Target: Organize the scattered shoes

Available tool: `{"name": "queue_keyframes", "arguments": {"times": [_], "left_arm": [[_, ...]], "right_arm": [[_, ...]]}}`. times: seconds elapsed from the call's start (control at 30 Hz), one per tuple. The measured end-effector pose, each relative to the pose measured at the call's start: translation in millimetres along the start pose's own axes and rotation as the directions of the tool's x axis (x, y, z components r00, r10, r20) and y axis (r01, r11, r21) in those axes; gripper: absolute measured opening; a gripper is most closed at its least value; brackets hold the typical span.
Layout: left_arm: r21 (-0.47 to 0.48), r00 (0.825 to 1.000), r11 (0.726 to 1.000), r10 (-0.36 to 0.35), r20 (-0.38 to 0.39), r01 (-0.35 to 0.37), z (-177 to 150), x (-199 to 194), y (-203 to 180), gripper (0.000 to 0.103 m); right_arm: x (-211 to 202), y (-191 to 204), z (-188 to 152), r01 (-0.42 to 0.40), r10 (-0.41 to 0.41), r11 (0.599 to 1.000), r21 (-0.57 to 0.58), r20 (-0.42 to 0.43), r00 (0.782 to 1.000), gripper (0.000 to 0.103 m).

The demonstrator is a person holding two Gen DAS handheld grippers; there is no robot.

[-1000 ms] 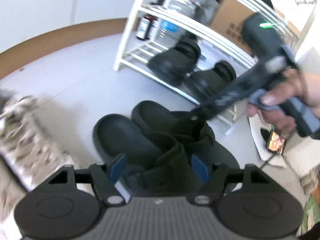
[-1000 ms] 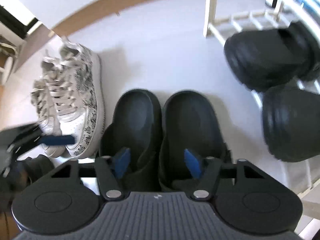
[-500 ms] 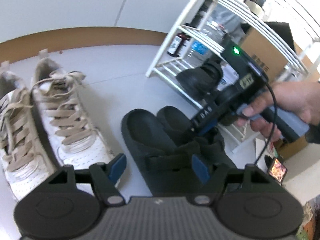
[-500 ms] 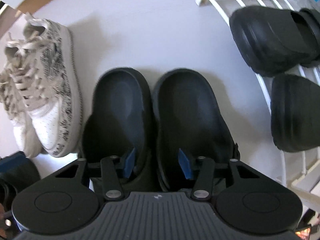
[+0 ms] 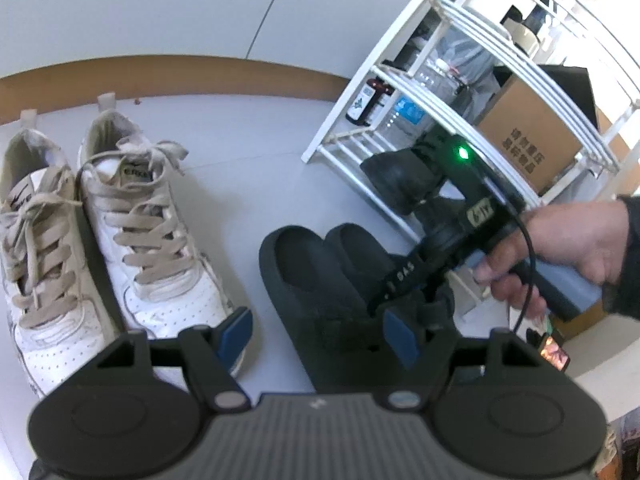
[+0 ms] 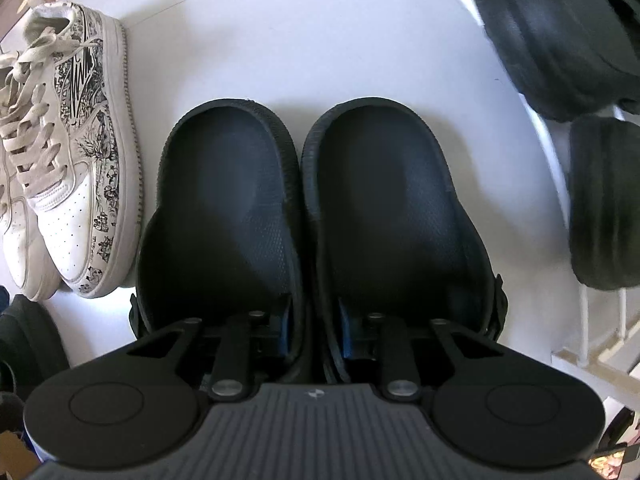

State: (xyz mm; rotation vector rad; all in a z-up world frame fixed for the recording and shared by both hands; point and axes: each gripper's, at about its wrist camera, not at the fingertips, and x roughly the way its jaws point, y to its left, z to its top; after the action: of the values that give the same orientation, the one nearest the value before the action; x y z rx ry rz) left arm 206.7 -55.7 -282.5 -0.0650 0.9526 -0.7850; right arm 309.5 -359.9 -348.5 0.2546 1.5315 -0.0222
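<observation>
Two black slippers (image 6: 224, 200) lie side by side on the pale floor, toes toward me. My right gripper (image 6: 315, 328) points straight down over them with one finger inside each slipper. Its jaws are closing, and the blue pads press the two touching inner walls together. The left wrist view shows the same slippers (image 5: 316, 272), with a hand holding my right gripper (image 5: 376, 304) down in them. My left gripper (image 5: 316, 334) hangs open above the floor, nothing between its fingers. A pair of white sneakers (image 5: 148, 232) with beige laces stands left of the slippers.
A white wire rack (image 5: 400, 92) stands at the right. Its bottom shelf holds black shoes (image 6: 560, 40), and higher shelves hold bottles (image 5: 366, 100) and a cardboard box (image 5: 532, 136). A brown skirting board runs along the wall behind. The sneakers' printed side (image 6: 80, 160) faces the slippers.
My right gripper has come down onto the slippers and its jaws have narrowed around their inner walls. The left view has swung, bringing the white sneakers in at the left.
</observation>
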Motion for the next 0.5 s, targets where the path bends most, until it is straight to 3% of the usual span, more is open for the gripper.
{"name": "queue_keyframes", "arguments": {"times": [0.23,0.5], "left_arm": [[-0.04,0.997,0.999,-0.003,0.076,0.006,14.5,-16.9,0.3,0.075],[-0.079,0.977,0.996,-0.029,0.212,0.047,33.3,-52.5,-9.2,0.075]], "right_arm": [[-59.3,-21.6,-23.1,-0.09,0.078,0.991,0.103,0.114,0.99,0.023],[-153.9,-46.4,-38.3,-0.165,0.1,0.965,0.202,0.299,0.949,0.021]]}}
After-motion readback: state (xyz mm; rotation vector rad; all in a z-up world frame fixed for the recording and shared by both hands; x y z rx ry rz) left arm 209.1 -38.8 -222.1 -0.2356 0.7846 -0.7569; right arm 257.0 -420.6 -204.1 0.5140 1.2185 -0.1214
